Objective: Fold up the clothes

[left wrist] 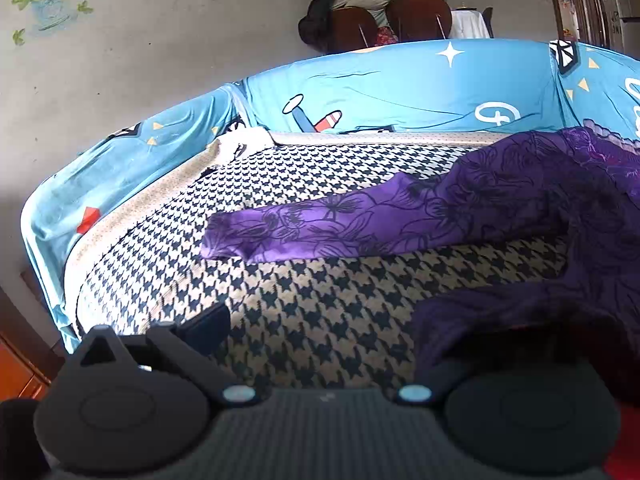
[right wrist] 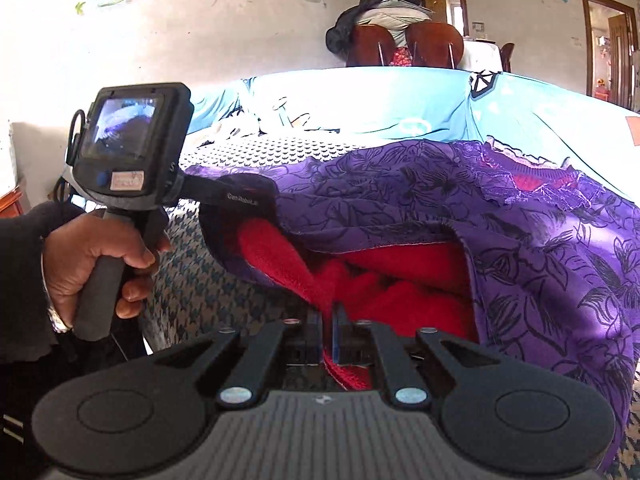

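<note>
A purple flower-print garment with a red fleece lining lies across the houndstooth sofa seat. Its sleeve stretches out to the left. My right gripper is shut on a fold of the red lining at the hem. My left gripper stands wide open: its left finger is bare over the seat, and the right one is hidden under the purple hem draped over it. A hand holds the left gripper's handle in the right wrist view.
A blue cartoon-print sheet covers the sofa's back and left arm. Behind the sofa stand brown chairs piled with dark clothes. A wooden cabinet edge shows at the lower left. Doorways open at the right.
</note>
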`<control>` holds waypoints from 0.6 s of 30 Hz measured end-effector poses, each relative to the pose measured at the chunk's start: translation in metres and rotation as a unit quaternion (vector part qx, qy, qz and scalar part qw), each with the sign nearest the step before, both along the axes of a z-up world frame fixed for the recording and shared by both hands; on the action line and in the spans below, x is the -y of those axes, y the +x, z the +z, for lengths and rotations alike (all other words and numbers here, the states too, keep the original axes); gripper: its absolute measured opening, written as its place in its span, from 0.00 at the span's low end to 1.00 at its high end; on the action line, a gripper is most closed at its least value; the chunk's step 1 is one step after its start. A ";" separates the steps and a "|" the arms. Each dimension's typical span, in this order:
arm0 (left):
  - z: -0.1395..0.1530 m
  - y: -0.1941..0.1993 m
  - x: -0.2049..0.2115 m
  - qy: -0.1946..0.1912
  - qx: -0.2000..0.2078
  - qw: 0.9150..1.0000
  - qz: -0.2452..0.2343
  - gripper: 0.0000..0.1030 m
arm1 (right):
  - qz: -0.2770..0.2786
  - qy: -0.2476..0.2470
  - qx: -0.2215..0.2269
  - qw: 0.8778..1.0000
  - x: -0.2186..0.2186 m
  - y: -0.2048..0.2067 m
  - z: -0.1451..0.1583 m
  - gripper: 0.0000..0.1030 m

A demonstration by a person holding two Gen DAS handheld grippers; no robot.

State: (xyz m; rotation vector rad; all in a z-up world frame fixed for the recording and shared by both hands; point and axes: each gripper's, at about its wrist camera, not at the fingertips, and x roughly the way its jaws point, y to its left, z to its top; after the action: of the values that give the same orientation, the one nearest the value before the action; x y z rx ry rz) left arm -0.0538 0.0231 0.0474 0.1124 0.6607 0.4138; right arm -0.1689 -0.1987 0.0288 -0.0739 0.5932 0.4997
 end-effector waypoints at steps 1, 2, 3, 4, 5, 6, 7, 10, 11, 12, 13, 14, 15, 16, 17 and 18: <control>0.002 -0.004 -0.002 -0.004 0.001 1.000 0.005 1.00 | 0.003 -0.003 0.000 1.000 0.000 -0.003 0.000 0.07; 0.005 -0.009 -0.004 -0.008 0.002 1.000 0.011 1.00 | 0.004 -0.005 -0.001 1.000 -0.001 -0.005 0.000 0.07; 0.007 -0.013 -0.005 -0.013 0.003 1.000 0.015 1.00 | 0.006 -0.008 -0.002 1.000 -0.001 -0.006 0.000 0.07; 0.010 -0.018 -0.006 -0.017 0.005 1.000 0.019 1.00 | 0.007 -0.010 -0.003 1.000 -0.001 -0.008 0.000 0.07; 0.012 -0.022 -0.006 -0.017 0.007 1.000 0.021 1.00 | 0.008 -0.011 -0.004 1.000 -0.001 -0.010 0.000 0.07; 0.014 -0.026 -0.006 -0.017 0.009 1.000 0.022 1.00 | 0.009 -0.013 -0.005 1.000 -0.001 -0.011 -0.001 0.07; 0.016 -0.031 -0.005 -0.017 0.010 1.000 0.023 1.00 | 0.009 -0.015 -0.006 1.000 -0.001 -0.012 -0.001 0.07; 0.016 -0.036 -0.005 -0.018 -0.007 1.000 0.022 1.00 | 0.006 -0.029 -0.019 0.999 -0.002 -0.011 -0.005 0.07; 0.013 -0.035 -0.005 -0.020 -0.021 0.999 0.022 1.00 | 0.004 -0.033 -0.024 0.999 -0.002 -0.010 -0.008 0.07; 0.009 -0.033 -0.006 -0.024 -0.036 0.999 0.024 1.00 | 0.001 -0.036 -0.030 0.999 -0.001 -0.009 -0.010 0.07; 0.005 -0.031 -0.009 -0.034 -0.052 0.998 0.025 1.00 | 0.002 -0.033 -0.034 0.999 -0.001 -0.010 -0.010 0.07; 0.001 -0.029 -0.011 -0.045 -0.068 0.996 0.026 1.00 | 0.005 -0.028 -0.034 0.999 0.000 -0.011 -0.009 0.08; -0.002 -0.030 -0.013 -0.058 -0.079 0.995 0.026 1.00 | 0.007 -0.023 -0.032 0.999 0.001 -0.013 -0.008 0.09; -0.003 -0.032 -0.014 -0.068 -0.082 0.994 0.025 1.00 | 0.010 -0.018 -0.031 0.999 0.001 -0.015 -0.006 0.09; -0.003 -0.036 -0.014 -0.075 -0.081 0.994 0.021 1.00 | 0.012 -0.015 -0.030 0.999 0.002 -0.018 -0.005 0.09; -0.002 -0.039 -0.013 -0.075 -0.079 0.994 0.017 1.00 | 0.015 -0.012 -0.029 0.999 0.002 -0.022 -0.005 0.09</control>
State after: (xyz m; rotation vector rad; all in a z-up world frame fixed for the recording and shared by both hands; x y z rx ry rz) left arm -0.0931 0.0359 0.0453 -0.0085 0.8489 0.3886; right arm -0.1906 -0.2008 0.0243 -0.0922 0.6564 0.5254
